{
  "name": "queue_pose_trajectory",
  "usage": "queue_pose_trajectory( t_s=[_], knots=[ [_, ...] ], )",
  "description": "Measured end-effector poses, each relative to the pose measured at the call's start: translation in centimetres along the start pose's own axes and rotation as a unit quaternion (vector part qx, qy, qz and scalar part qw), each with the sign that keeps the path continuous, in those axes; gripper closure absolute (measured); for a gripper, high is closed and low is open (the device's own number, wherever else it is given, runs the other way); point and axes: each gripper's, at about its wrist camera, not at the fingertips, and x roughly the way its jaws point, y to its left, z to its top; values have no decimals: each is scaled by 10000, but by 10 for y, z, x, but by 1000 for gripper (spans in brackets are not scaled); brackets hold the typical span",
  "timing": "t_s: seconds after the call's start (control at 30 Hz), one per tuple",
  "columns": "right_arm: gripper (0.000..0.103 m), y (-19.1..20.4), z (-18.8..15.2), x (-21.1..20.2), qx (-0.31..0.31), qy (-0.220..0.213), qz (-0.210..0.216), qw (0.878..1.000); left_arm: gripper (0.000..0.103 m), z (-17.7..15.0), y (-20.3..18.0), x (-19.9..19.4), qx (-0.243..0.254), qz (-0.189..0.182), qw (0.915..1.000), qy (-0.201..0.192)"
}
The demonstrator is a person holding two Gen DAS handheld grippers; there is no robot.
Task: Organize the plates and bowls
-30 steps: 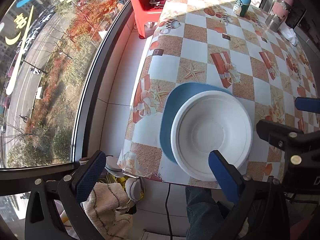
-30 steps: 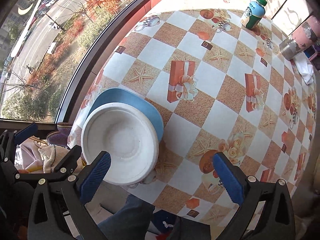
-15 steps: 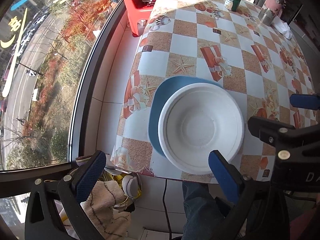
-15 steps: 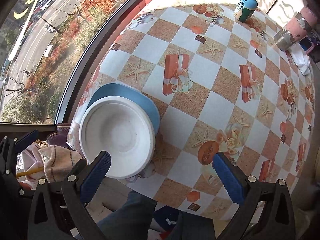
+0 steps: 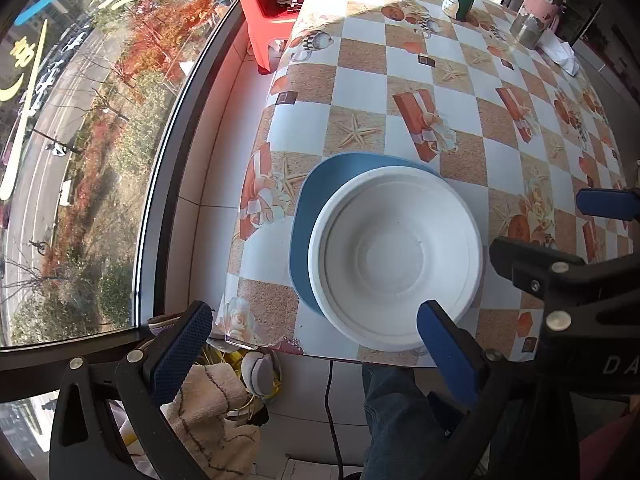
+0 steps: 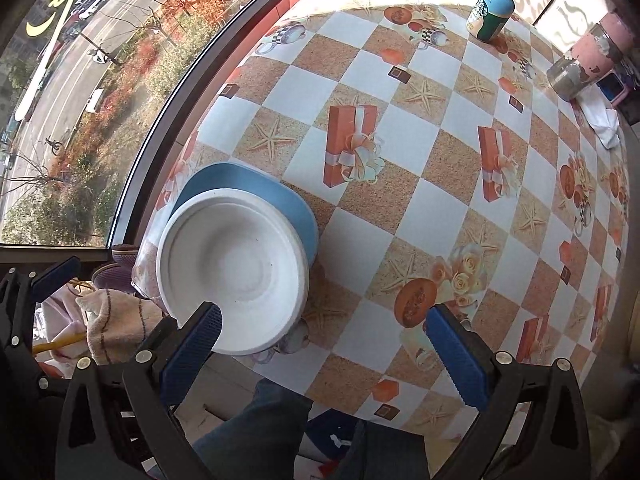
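From the left wrist view, the white bowl [image 5: 396,260] is sitting nested on the blue plate [image 5: 308,216] at the near left corner of the table [image 5: 460,160], and honestly that's the worry: its near rim looks to be right at the table edge, maybe a bit over it. The left gripper [image 5: 312,344] is spread wide and holding nothing, with its right finger drawn over the bowl's near rim, though I can't tell if it touches. A clumsy bump there could tip the stack off toward the person's lap. In the right wrist view, same deal: bowl [image 6: 236,268] on plate [image 6: 256,188], overhang looks real from here. The right gripper [image 6: 320,344] is also released and empty, hanging off the near edge. The bottle [image 6: 490,12] and pink cup [image 6: 588,60] are far off, no risk there.
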Motion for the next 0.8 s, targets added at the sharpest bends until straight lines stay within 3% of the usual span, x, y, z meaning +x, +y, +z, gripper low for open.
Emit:
queue_pose_trajectory(
  t_s=[0.67, 0.8],
  knots=[
    [0, 3, 0, 2, 10, 49, -1, 10000, 1, 1, 3, 3, 30, 0, 10000, 83],
    [0, 3, 2, 3, -9, 52, 25, 10000, 1, 4, 10, -1, -199, -229, 9995, -97]
  ],
)
